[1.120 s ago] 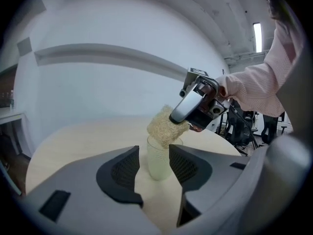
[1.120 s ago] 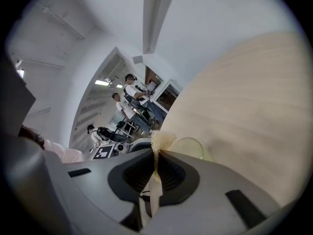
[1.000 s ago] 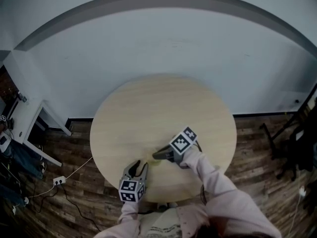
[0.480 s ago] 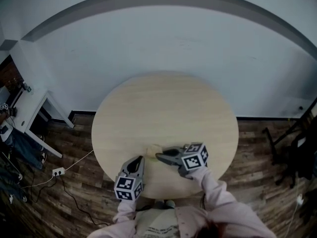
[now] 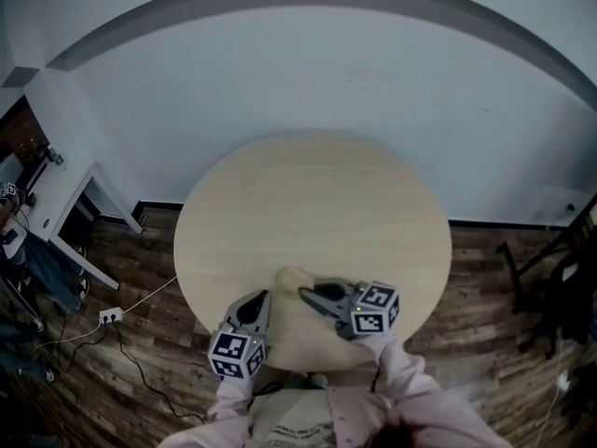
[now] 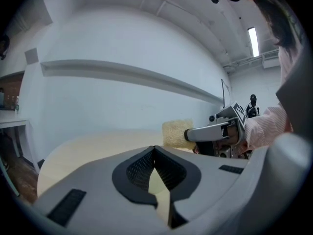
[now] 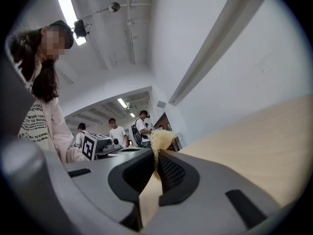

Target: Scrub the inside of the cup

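No cup shows in any view. My right gripper [image 5: 305, 294] is shut on a pale yellow sponge [image 5: 292, 276] and holds it just above the round wooden table [image 5: 308, 194], near the table's front edge. In the right gripper view the sponge [image 7: 160, 140] sticks out past the pinched jaws of the right gripper [image 7: 157, 154]. My left gripper [image 5: 257, 299] hangs a little to the left of it; its jaws have just been closing and now meet with nothing between them. The left gripper view shows the left gripper [image 6: 154, 149] shut, and the sponge [image 6: 176, 133] beyond it.
A white desk [image 5: 56, 199] stands on the floor at the left, with a power strip [image 5: 110, 315] and its cable below it. Dark stands [image 5: 550, 278] crowd the floor at the right. Several people stand far back in the right gripper view.
The left gripper's jaws stood apart and have shut. The right gripper has rolled and drawn back toward the person, and the sponge now sits higher in the picture.
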Tool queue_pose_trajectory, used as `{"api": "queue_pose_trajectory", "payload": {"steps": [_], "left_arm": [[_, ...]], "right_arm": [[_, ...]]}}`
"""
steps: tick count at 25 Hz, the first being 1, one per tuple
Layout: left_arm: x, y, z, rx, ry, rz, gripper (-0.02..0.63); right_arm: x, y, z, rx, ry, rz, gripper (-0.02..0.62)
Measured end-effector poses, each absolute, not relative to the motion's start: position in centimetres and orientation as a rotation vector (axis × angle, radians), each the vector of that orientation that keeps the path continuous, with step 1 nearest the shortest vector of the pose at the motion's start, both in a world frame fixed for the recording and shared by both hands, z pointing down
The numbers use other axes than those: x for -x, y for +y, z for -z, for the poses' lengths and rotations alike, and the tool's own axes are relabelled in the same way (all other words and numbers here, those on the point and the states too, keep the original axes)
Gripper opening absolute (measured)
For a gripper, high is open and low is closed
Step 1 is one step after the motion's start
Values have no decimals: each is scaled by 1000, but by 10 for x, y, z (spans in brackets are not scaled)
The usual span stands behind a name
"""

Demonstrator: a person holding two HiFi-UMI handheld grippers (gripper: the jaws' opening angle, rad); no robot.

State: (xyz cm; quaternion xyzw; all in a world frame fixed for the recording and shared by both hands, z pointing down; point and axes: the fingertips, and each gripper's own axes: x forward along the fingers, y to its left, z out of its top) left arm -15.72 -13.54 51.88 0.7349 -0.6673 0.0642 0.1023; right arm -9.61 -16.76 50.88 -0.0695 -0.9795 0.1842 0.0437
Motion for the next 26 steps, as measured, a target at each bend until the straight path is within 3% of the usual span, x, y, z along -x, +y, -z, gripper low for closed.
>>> {"api": "queue_pose_trajectory", "payload": {"steps": [26], "left_arm": [[144, -134, -511, -2214, -1979, -138, -5]], "right_arm": [[88, -162, -504, 276, -3077, -472, 25]]}}
